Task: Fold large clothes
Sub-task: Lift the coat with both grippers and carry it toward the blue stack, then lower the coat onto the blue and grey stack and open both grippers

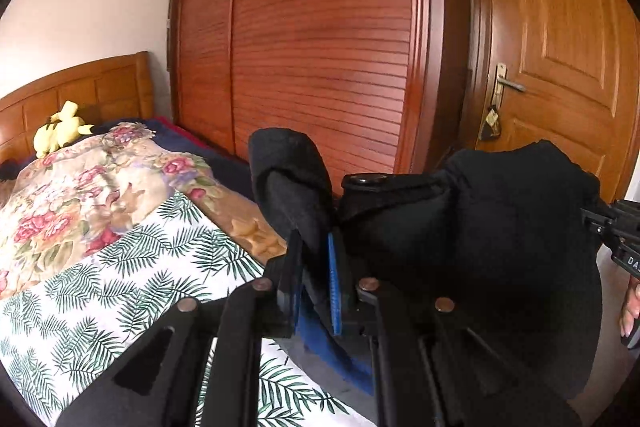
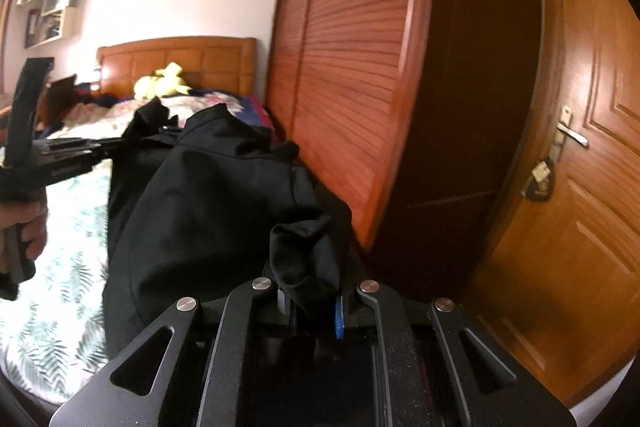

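left wrist view: leaf-print bed (image 1: 120,287) beside louvered wardrobe (image 1: 320,47).

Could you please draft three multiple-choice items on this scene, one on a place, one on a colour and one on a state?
1. Where does the yellow plush toy lie?
A. on the floor
B. on the bed by the wooden headboard
C. on the wall shelf

2. What colour is the garment being handled?
A. black
B. white
C. red

3. How is the garment held?
A. lying flat, untouched
B. gripped by one gripper only
C. gripped by both the left gripper and the right gripper, lifted over the bed

Answers:
1 B, the toy sits at the bed's head end against the headboard.
2 A, the cloth is black in both views.
3 C, each wrist view shows black cloth pinched between its fingers, the fabric hanging between them.
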### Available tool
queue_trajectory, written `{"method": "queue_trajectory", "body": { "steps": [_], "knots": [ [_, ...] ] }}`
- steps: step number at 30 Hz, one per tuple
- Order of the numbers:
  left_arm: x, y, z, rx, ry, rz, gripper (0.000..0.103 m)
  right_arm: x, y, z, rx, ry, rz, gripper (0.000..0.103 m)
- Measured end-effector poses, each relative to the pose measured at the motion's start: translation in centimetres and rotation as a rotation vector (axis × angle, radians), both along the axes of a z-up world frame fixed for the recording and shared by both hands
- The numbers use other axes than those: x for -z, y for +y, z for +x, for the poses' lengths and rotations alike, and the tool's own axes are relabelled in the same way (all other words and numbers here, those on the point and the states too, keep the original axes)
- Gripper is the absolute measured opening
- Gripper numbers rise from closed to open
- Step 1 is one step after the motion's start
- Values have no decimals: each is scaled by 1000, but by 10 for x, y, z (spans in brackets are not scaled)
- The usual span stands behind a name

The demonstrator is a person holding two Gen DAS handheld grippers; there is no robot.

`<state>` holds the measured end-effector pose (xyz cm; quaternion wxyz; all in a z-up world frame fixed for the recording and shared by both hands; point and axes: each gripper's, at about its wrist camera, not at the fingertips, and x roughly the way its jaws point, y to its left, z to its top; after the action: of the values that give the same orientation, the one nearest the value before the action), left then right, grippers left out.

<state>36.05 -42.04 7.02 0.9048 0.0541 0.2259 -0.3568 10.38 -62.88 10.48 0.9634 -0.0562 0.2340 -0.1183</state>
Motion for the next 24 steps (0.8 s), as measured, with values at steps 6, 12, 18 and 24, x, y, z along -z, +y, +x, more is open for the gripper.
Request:
{"method": "queue_trajectory", "body": {
  "steps": [6,12,18,24],
  "knots": [
    [10,-22,3,28,16,36,8,15,-31,3,72,42,42,10],
    [19,-35,-1,63,-1,83,8,28,-47,3,142,93,60,10],
    [21,-38,-6,66,-14,102,8,50,-60,-4,184,134,115,13],
    [21,-41,-8,60,-20,113,8,36,-60,-13,262,102,94,47]
  ]
}}
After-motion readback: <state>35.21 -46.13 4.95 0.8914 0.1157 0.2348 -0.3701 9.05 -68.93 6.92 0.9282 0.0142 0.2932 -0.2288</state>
